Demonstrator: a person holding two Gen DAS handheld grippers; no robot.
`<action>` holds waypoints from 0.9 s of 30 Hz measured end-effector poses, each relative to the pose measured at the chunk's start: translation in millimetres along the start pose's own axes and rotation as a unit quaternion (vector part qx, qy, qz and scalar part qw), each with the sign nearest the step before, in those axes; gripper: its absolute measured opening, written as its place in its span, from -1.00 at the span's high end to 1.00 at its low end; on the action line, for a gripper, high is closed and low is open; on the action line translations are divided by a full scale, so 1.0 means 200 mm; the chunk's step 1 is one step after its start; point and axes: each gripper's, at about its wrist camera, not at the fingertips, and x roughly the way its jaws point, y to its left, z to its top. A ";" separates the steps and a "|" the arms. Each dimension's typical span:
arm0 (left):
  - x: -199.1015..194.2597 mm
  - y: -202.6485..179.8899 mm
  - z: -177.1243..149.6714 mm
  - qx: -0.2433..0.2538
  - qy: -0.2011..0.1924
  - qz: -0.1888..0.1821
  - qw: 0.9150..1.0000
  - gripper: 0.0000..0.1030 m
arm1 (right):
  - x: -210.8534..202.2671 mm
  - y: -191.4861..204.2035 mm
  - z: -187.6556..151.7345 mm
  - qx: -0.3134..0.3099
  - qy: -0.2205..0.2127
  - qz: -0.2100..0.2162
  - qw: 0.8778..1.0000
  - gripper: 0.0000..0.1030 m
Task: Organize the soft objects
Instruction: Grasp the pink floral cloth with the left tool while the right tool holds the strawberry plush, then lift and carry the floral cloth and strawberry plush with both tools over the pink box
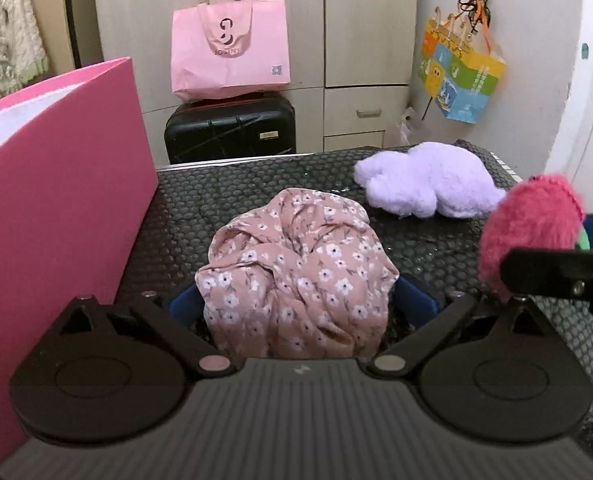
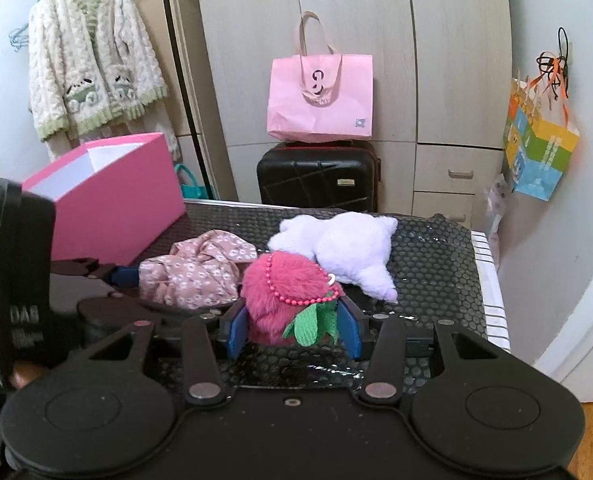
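A crumpled pink floral cloth (image 1: 296, 272) lies on the black bubble-textured tabletop (image 1: 216, 200). My left gripper (image 1: 298, 300) stands wide open around it, one blue finger showing at either side of the bundle. My right gripper (image 2: 292, 330) is shut on a fuzzy pink strawberry plush (image 2: 284, 300) that has green leaves and a bead chain. In the left wrist view that plush (image 1: 528, 224) is at the right edge. A pale lilac plush (image 1: 428, 184) lies further back on the table (image 2: 436, 264), just behind the strawberry. The floral cloth (image 2: 192, 272) is to the left of it.
An open pink box (image 1: 56, 200) stands at the table's left side (image 2: 112, 208). Behind the table are a black suitcase (image 2: 320, 180) with a pink tote bag (image 2: 320, 100) on it, wardrobe doors, a hanging cardigan (image 2: 92, 52) and a colourful bag (image 2: 536, 152) on the wall.
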 end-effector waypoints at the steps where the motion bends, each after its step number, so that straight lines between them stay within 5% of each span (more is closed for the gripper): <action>1: 0.00 0.01 0.01 -0.006 -0.003 0.002 1.000 -0.75 | 0.00 0.00 0.00 0.002 0.001 0.003 1.000 -0.02; 6: -0.02 0.01 0.00 0.005 -0.022 0.001 1.000 0.43 | 0.01 -0.01 -0.03 0.004 0.004 0.007 1.000 -0.02; 8: -0.04 0.02 0.01 0.005 -0.025 -0.001 1.000 0.68 | 0.01 0.00 -0.04 0.004 0.007 0.007 1.000 -0.02; 19: -0.33 0.09 -0.02 -0.014 -0.057 -0.052 0.997 0.70 | -0.06 0.07 -0.09 -0.009 0.017 0.003 1.000 -0.02; 27: -0.48 0.15 -0.10 0.008 -0.033 -0.109 0.993 0.70 | -0.12 0.14 -0.13 -0.035 0.072 0.010 0.997 -0.02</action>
